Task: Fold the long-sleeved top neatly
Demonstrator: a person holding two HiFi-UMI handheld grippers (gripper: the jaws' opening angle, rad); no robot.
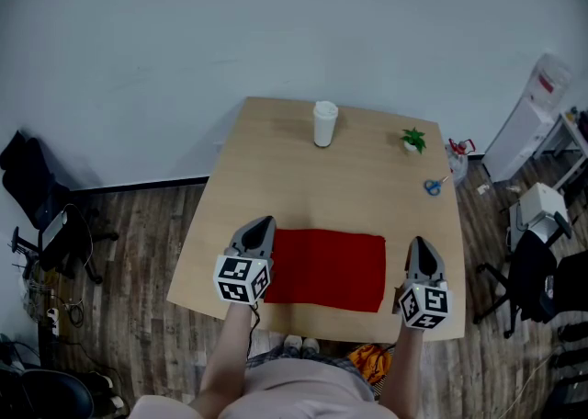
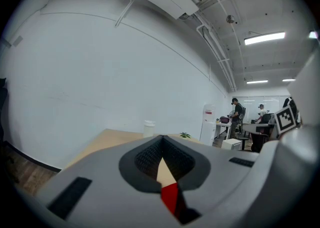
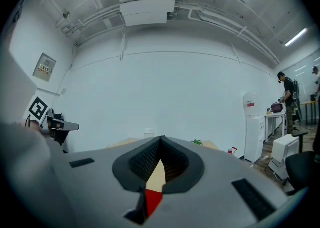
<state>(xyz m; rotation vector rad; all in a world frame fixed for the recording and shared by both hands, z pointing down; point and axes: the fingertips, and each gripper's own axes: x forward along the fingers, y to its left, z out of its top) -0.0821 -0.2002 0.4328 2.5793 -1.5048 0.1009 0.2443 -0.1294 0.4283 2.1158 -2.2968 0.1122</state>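
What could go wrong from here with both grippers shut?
1. The red top lies close to the near edge of the table; a pull that way could drag it off.
2. The left gripper and right gripper are shut and empty; nudging the cloth with closed jaws could rumple the fold.
3. A far sweep could topple the white cup.

A white wall [image 1: 276, 22] rises beyond the wooden table's [image 1: 276, 169] far edge; dark plank floor [image 1: 138, 233] surrounds it. A water dispenser [image 1: 528, 118] stands past its far right corner, a black office chair [image 1: 46, 215] off its left edge. Strip lights [image 2: 264, 37] glow overhead.
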